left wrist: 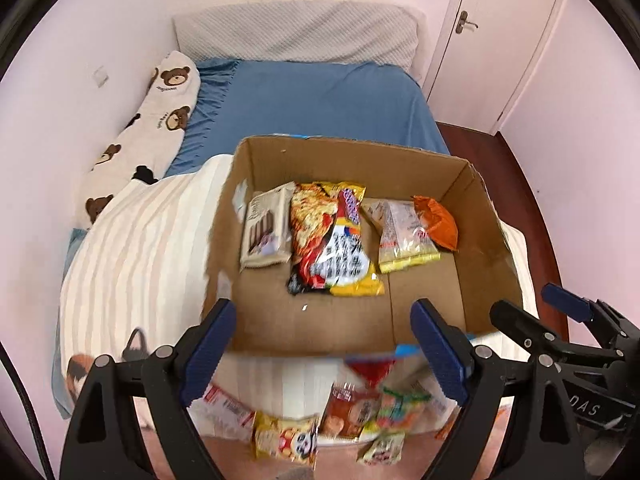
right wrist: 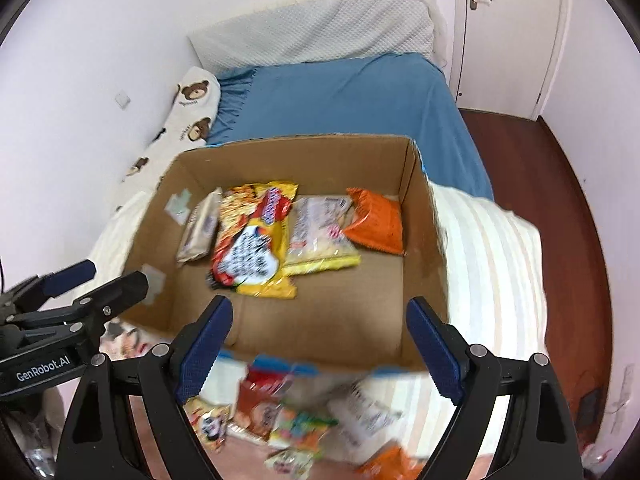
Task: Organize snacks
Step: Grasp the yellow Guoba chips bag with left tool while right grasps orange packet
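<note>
An open cardboard box [left wrist: 360, 160] [right wrist: 300, 160] stands on the bed. Inside lie a beige wafer pack [left wrist: 264, 232] [right wrist: 198, 232], a yellow-red noodle pack [left wrist: 332, 240] [right wrist: 252, 240], a clear pack with yellow trim [left wrist: 404, 236] [right wrist: 320, 236] and an orange pack [left wrist: 436, 222] [right wrist: 378, 220]. Several loose snack packs [left wrist: 360, 412] [right wrist: 296, 420] lie blurred on the bed edge in front of the box. My left gripper [left wrist: 326, 350] [right wrist: 104, 276] hangs open and empty over the box's near rim. Beside it, my right gripper [right wrist: 320, 344] [left wrist: 536, 308] is open and empty too.
The box rests on a striped white blanket [left wrist: 140, 248] over a blue sheet [left wrist: 320, 96]. A bear-print pillow [left wrist: 160, 120] lies along the left wall, a grey pillow [left wrist: 296, 36] at the head. Dark wooden floor [left wrist: 520, 168] and a white door [left wrist: 500, 32] are on the right.
</note>
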Available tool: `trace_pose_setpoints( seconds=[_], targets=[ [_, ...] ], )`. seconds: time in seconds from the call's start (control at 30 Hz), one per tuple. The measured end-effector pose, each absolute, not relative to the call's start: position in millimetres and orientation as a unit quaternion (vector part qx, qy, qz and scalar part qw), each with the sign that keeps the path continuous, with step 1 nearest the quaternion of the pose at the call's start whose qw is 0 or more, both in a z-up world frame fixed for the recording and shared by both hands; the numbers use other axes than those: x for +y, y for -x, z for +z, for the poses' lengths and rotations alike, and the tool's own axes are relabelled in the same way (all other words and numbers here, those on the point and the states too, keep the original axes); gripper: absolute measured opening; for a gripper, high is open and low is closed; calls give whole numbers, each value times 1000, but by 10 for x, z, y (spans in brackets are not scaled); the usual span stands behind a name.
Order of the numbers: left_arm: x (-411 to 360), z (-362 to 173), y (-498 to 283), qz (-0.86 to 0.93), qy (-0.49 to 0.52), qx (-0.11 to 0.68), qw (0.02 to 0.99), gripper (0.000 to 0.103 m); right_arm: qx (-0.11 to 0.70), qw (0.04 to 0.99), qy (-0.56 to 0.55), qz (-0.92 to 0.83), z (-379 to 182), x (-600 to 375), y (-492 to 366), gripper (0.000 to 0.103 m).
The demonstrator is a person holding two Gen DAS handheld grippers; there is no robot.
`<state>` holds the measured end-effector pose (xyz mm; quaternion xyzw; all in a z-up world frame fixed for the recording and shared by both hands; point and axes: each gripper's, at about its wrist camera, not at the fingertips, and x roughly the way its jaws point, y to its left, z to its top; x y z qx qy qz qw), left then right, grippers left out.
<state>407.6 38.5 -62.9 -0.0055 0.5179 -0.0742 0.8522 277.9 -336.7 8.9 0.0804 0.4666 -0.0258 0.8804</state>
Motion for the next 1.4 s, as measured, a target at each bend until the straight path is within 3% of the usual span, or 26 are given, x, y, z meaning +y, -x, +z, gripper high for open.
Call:
trace_pose_setpoints(
  seconds=[0.13,0.3,0.47,0.67,0.77,0.87,0.97,1.07,1.2,1.37,1.4],
  targets=[
    [565,-724,-3710,-49,-1,525,850,89,476,872,-108,-14,0,-3300,-2457,91],
    [919,-1323,-3285,-10,21,597,802,89,512,847,-145,-11,-466,-3277,-2110,91],
    [1291,-2129,-3084,15,184,684,706,89,550,808,-207,-40,-1050,-3513,-1810,91],
    [1379,-2760,-3126,58,324,704,629,87,553,782,-258,-127,-1508,-3925,-1379,91],
    [1274,-2953,-3249,74,323,709,622,87,557,763,-281,-167,-1730,-4156,-1237,91],
    [1085,-3041,-3327,76,253,717,645,87,565,750,-294,-178,-1909,-4286,-1203,91],
    [807,-3045,-3254,40,132,725,675,86,588,759,-230,-160,-1967,-4191,-1282,91],
    [688,-3045,-3075,27,51,726,686,86,618,772,-88,-115,-1998,-3886,-1418,91],
    [625,-2965,-2903,7,27,720,694,86,652,747,99,-82,-2228,-3484,-1467,91],
    [708,-2726,-2707,-1,75,709,701,86,665,717,194,-78,-2605,-3318,-1532,90],
    [757,-2679,-2657,1,86,706,703,86,668,716,189,-80,-2653,-3339,-1559,82]
  ],
)
